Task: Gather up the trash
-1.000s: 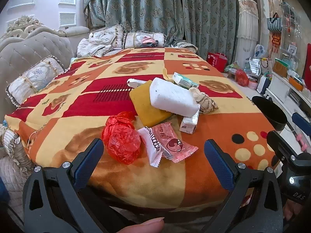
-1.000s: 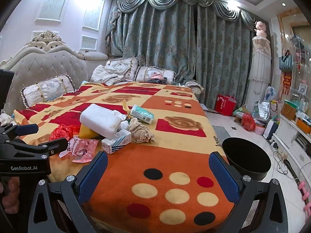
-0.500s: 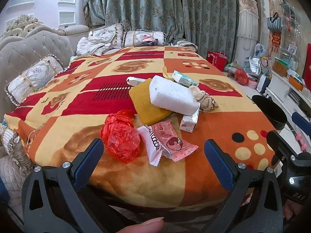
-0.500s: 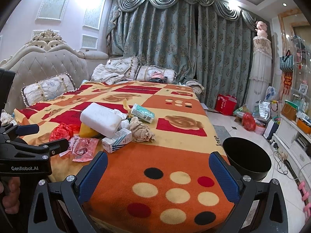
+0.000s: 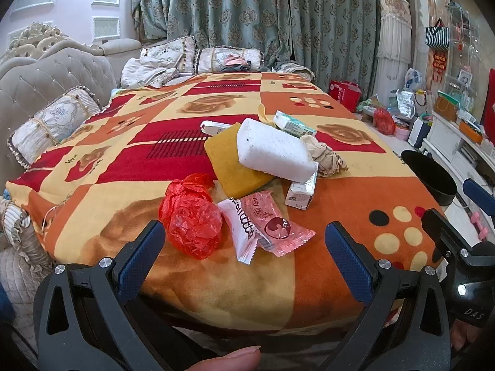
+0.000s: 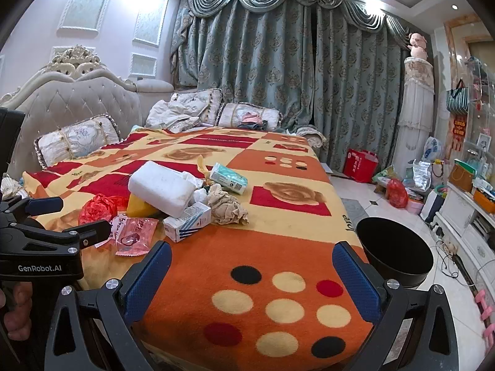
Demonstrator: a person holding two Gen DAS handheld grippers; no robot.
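Standing beside the bed [image 6: 278, 216], the black bin's [image 6: 396, 266] visible interior looks dark.

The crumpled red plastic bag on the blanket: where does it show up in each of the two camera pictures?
Left wrist view: the crumpled red plastic bag lies low and left of centre, just beyond the left gripper, beside the pink snack wrapper.
Right wrist view: it sits far left, partly hidden behind the other gripper.
Shared landmark: the white foam block, lying on the pile behind the bag.
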